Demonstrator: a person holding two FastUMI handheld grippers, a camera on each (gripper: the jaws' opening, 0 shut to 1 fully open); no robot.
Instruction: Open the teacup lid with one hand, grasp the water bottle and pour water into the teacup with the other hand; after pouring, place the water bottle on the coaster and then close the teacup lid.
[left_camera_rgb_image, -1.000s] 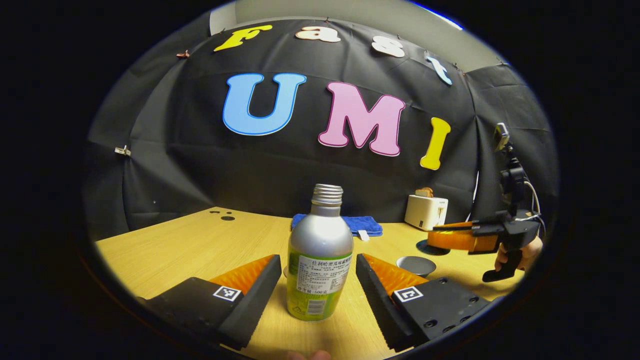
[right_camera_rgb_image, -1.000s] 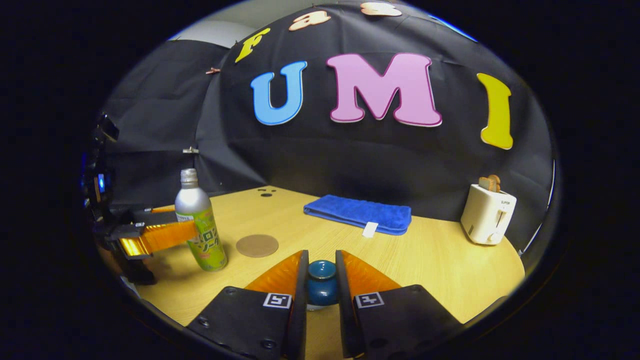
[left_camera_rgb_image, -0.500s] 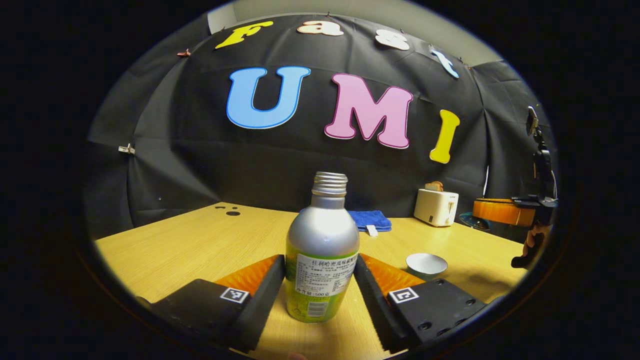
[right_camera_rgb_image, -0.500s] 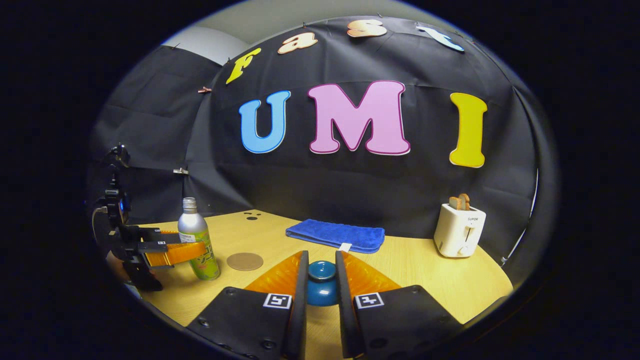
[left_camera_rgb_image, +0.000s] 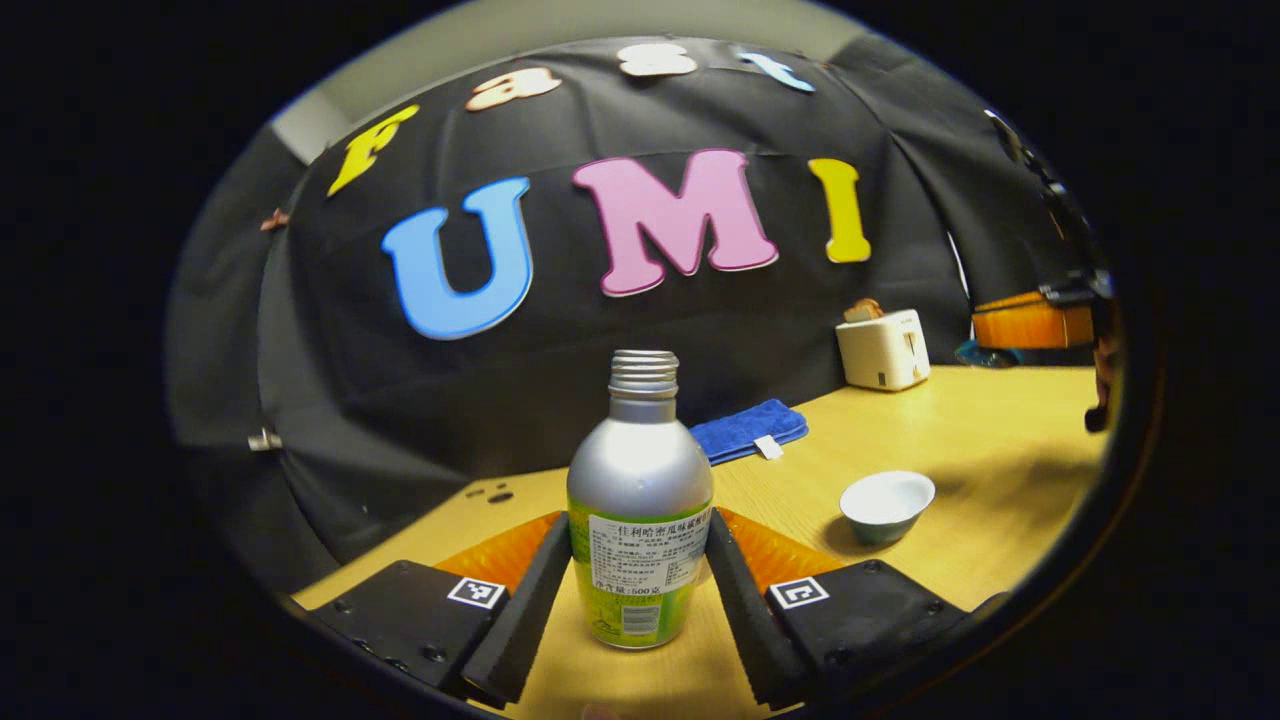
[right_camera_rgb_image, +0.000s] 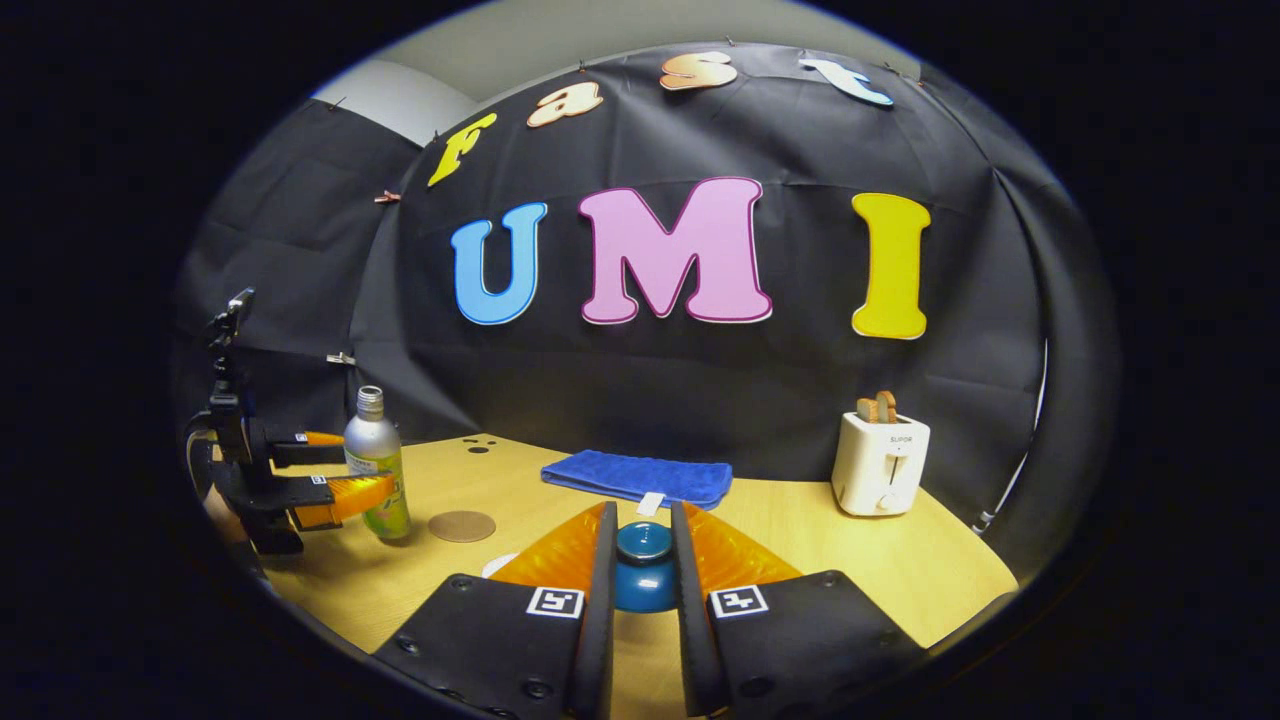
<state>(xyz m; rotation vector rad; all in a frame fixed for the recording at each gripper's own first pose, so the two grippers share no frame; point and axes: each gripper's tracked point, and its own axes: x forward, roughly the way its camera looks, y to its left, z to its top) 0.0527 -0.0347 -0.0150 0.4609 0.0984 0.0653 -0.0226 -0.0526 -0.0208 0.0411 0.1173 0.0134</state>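
Gripping bottle (left_camera_rgb_image: 640, 520) upright, left tongs (left_camera_rgb_image: 638, 590); right tongs (right_camera_rgb_image: 643, 580) clamping lid (right_camera_rgb_image: 643, 572).

Dim booth, table (left_camera_rgb_image: 980, 420) brightly lit from above (soft shadows), strong fisheye bending at edges.

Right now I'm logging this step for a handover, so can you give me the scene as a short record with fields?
left gripper: shut on the water bottle, upright, uncapped
right gripper: shut on the teacup lid
teacup: open, on the table
coaster: bare, beside the bottle
background: blue towel, toaster
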